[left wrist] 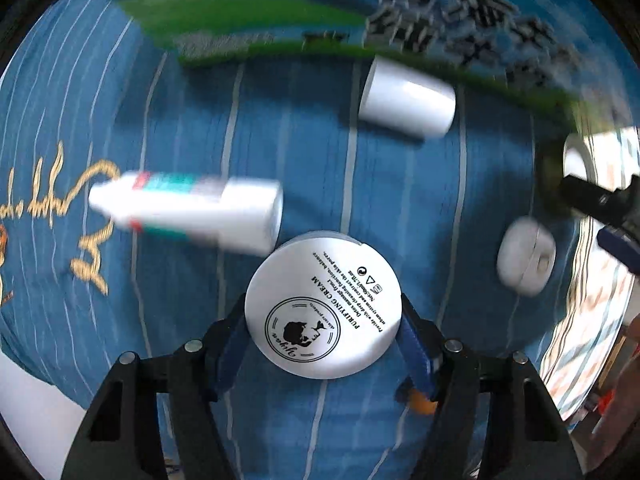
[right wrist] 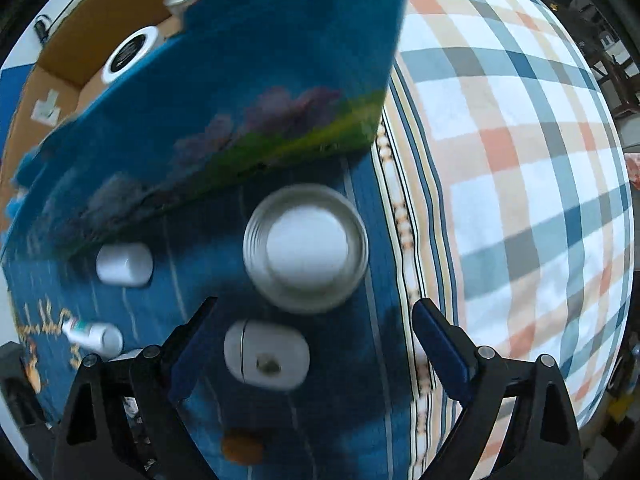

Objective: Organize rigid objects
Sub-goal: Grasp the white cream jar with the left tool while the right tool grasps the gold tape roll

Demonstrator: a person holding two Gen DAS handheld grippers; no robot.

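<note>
My left gripper (left wrist: 323, 320) is shut on a round white cream jar (left wrist: 322, 305) with black print on its lid, held above a blue striped cloth (left wrist: 400, 184). A white squeeze bottle (left wrist: 188, 210), a white cup (left wrist: 407, 97) on its side and a small white case (left wrist: 526, 255) lie on the cloth. My right gripper (right wrist: 312, 340) is open above the white case (right wrist: 266, 354). A metal-rimmed round tin (right wrist: 306, 247) sits just beyond it. The cup (right wrist: 124, 264) and bottle (right wrist: 94, 334) lie to the left.
A blue printed box (right wrist: 224, 120) stands behind the items. A cardboard box (right wrist: 60, 60) behind it holds two round jars (right wrist: 132, 52). A plaid cloth (right wrist: 520, 160) covers the surface to the right. The other gripper (left wrist: 608, 204) shows at the left view's right edge.
</note>
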